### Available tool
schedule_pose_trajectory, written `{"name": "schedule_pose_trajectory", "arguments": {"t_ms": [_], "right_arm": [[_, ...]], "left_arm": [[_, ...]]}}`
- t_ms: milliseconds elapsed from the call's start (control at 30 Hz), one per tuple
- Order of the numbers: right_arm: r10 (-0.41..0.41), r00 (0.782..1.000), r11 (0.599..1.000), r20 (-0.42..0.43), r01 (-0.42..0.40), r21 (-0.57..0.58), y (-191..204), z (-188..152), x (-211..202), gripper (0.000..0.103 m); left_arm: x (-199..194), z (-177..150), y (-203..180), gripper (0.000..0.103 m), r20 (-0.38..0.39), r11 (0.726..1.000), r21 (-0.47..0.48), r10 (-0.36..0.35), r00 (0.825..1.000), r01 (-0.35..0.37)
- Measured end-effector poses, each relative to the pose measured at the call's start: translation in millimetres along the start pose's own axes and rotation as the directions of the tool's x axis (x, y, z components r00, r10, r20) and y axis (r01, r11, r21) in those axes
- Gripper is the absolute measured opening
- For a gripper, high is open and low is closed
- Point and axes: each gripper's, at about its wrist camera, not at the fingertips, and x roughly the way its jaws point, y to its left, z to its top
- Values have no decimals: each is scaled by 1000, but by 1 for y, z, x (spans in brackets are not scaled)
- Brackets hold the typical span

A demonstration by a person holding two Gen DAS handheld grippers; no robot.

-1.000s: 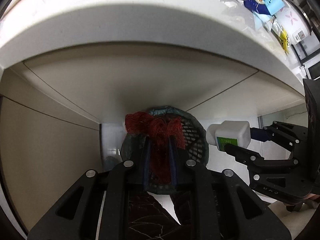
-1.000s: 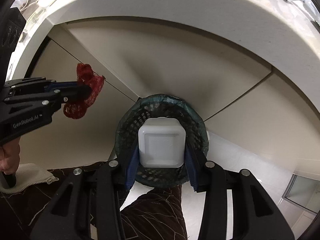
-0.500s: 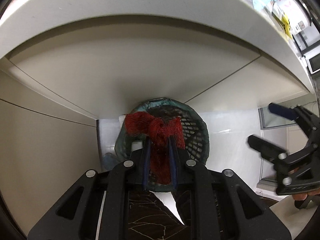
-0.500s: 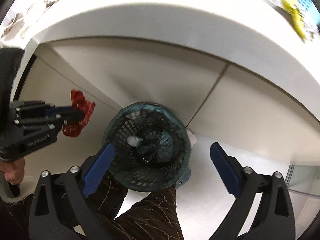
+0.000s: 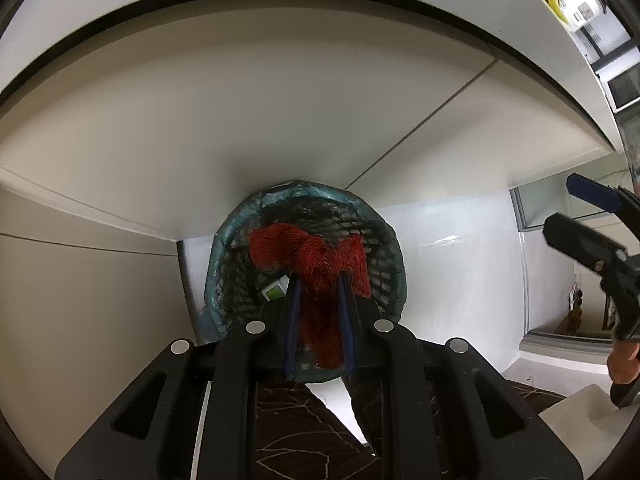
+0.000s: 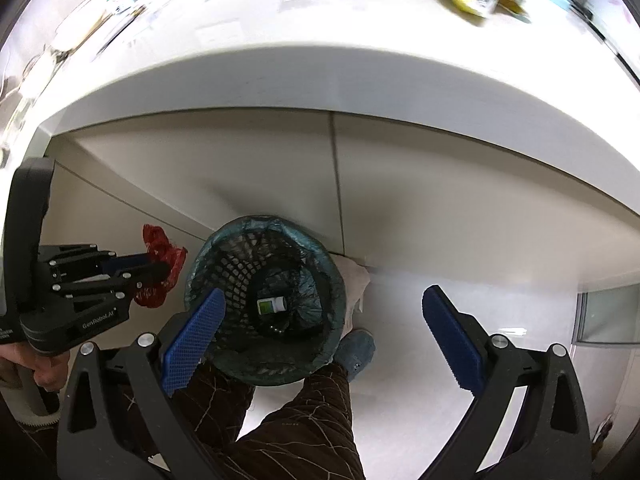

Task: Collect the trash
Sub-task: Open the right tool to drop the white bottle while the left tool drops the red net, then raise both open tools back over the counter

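We point both grippers down at a round bin (image 6: 264, 300) on the floor. The bin is a black mesh basket with a green bag folded over its rim. It stands right up against the white cupboard (image 6: 280, 176), under the counter (image 6: 320, 80).

Our left gripper (image 5: 319, 292) is nearly closed. Its two blue pads (image 5: 294, 320) squeeze a bunch of red net (image 5: 316, 264). The jaws have just been opening a little, but the net is between them and the pads press on it. Most of the net sticks out past the fingertips, and some hangs down between the fingers. In the left view the net sits over the mouth of the bin. In the right view it looks just to the left of the rim, so we cannot tell if it is right above the bin.

Our right gripper (image 6: 320, 320) is wide open and holds nothing. Its jaws have just been opening. The left blue pad (image 6: 192, 336) is in front of the bin's near rim, and the other pad is well off to the right over the white floor (image 6: 400, 380).

A small white bottle (image 6: 271, 305) with a green label lies at the bottom of the bin, on the bag.

Below the fingers we see a leg in dark brown trousers (image 6: 304, 420) and a blue slipper (image 6: 358, 350) touching the bin's side. Blurry bits of trash lie on the counter above.
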Motion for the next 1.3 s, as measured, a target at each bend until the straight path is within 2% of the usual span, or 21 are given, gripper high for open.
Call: {"name": "schedule_pose_trajectory", "arguments": {"t_ms": [167,233,267,500,667,867,933,1000,1100,1300], "right_arm": [[0,1000,1000,2,0,21,-8,0,-1,95],[-5,1000,1000,-1,5,17,-9,-2,0,95],[-8,1000,1000,-1,8,16,-9,-2,-1,95],[-14,1000,1000,0,14,20,-14,-2,1,95],[-17,1000,1000,18,17,17,-15,1,-5,95],[-17,1000,1000,25,16,20,-16,5,-8,95],[-23,999,1000,31,23,16,-16,8,-13,95],[-30,999,1000,39,30,11,-16,11,-18,95],[-23,998,999,54,22,23,-19,18,-30,95],[-30,995,998,97,23,64,-27,42,-61,95]], "left_arm": [[8,0,-8,23,-7,1000,2,16,1000,-16],[10,-1,-13,28,-6,1000,6,18,1000,-18],[10,0,-15,33,-7,1000,9,25,1000,-25],[1,3,-20,49,3,999,12,30,1000,-30],[-9,4,-18,63,38,1000,2,31,999,-32],[-17,6,-18,72,54,999,4,36,998,-36],[-25,7,-17,77,73,1000,0,30,997,-30],[-35,9,-14,86,100,1000,-8,27,995,-26],[-53,13,-12,91,134,999,-25,31,991,-28],[-96,26,-2,95,207,996,-76,54,977,-39]]}}
